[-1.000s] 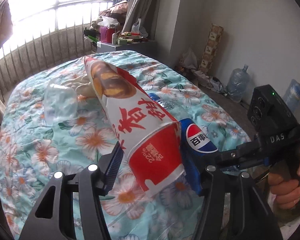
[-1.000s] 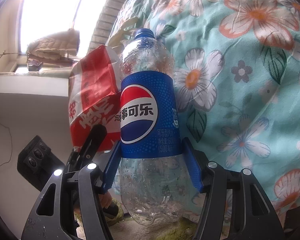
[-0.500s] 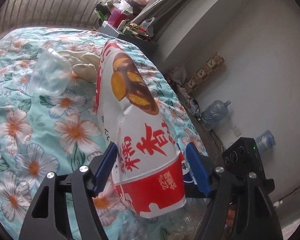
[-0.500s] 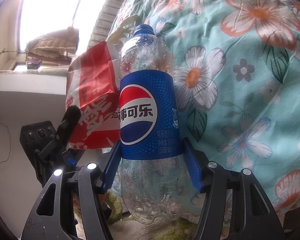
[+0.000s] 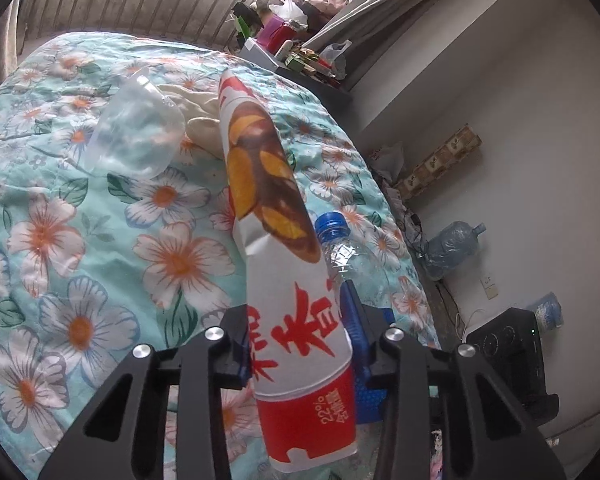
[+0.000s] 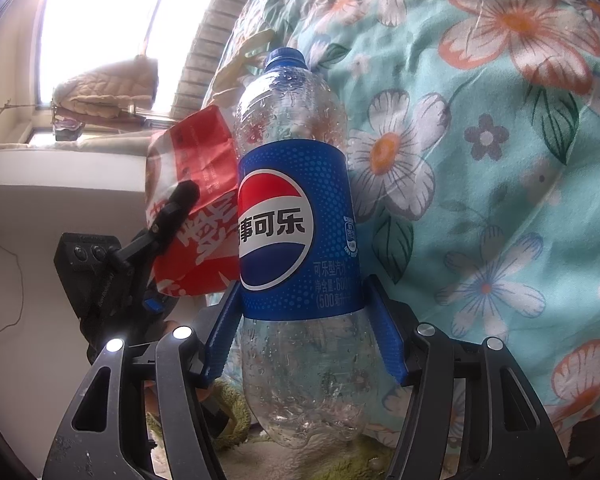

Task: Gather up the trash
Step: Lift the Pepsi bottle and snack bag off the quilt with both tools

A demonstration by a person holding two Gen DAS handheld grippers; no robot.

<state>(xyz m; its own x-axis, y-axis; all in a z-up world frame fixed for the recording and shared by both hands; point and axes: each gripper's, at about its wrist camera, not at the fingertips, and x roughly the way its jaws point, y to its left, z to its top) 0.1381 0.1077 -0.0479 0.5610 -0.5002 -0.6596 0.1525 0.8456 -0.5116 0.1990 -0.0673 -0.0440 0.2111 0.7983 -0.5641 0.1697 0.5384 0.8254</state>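
Left wrist first: my left gripper (image 5: 300, 344) is closing on the red-and-white crinkly snack bag (image 5: 284, 264), low over the floral bedspread (image 5: 80, 240); light, crushable. Right wrist: right gripper (image 6: 304, 336) clamps the clear blue-labelled plastic cola bottle (image 6: 296, 240) below its label; slick, empty-light.

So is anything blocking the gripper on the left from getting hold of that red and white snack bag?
Nothing visible. The snack bag already sits between the left gripper fingers, which are closing on it. The Pepsi bottle lies just beside, outside them.
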